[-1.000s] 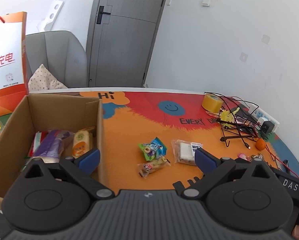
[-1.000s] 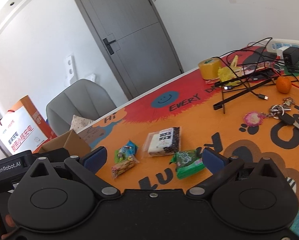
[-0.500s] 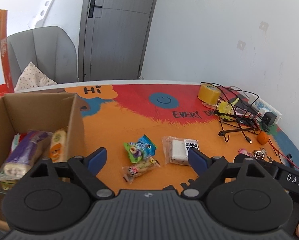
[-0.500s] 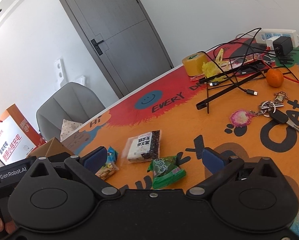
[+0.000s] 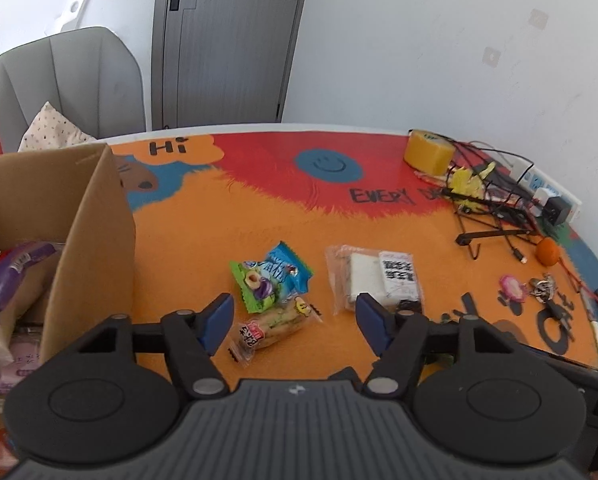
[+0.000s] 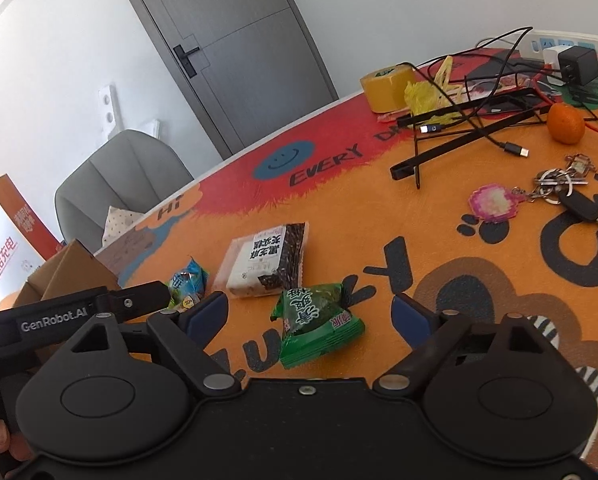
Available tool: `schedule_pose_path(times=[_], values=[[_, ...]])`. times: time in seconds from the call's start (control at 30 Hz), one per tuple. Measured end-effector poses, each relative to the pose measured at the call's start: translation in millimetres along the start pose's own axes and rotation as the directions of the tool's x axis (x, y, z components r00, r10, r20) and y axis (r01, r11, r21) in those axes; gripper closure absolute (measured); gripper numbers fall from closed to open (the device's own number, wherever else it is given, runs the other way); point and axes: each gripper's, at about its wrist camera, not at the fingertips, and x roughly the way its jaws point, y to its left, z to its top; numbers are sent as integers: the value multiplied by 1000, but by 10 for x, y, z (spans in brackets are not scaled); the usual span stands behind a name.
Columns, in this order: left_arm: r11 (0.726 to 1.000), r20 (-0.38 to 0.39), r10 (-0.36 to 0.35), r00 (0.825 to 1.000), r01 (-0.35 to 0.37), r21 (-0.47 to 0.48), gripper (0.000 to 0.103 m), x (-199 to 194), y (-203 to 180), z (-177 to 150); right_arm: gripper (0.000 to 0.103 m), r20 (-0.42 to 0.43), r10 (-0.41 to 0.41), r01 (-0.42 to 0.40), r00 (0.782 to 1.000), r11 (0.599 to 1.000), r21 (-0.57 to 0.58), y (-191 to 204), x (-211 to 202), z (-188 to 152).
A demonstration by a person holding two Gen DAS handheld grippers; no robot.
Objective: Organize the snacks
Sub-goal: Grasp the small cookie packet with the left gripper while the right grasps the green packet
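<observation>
In the left wrist view my left gripper (image 5: 295, 320) hangs over a small clear snack pack with a red label (image 5: 273, 326), which lies between its jaws; the jaws are closing and the pads do not touch it. A blue-green packet (image 5: 273, 276) and a white rice-cake pack (image 5: 375, 278) lie just beyond. The cardboard box (image 5: 95, 236) at left holds a purple packet (image 5: 3, 284). In the right wrist view my right gripper (image 6: 311, 312) stands above a green packet (image 6: 319, 320) lying between its closing jaws, untouched.
A yellow tape roll (image 5: 429, 152), a black wire stand with cables (image 5: 495, 216), a power strip (image 6: 567, 46), a mandarin (image 6: 566, 123) and keys with a pink fob (image 6: 555, 192) crowd the table's right side. A grey chair (image 5: 71, 88) stands behind the box.
Both grippers sank toward the mat and their jaws narrowed. The left one slid right, away from the box, over the red-label pack; the right one came down over the green packet.
</observation>
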Motion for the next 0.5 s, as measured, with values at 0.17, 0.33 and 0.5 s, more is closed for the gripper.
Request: schedule_pose_path(times=[0.17, 0.33, 0.5], values=[[1000, -29, 20, 999, -20, 6, 40, 190, 4, -44, 52, -22, -10, 10, 1000, 1000, -5, -19, 90, -51], [1000, -58, 22, 998, -21, 11, 57, 280, 8, -107, 65, -15, 8, -8, 1000, 1000, 8, -84, 64, -74], [999, -50, 26, 998, -24, 38, 77, 290, -23, -160, 67, -9, 14, -14, 1000, 1000, 11, -93, 44, -95]])
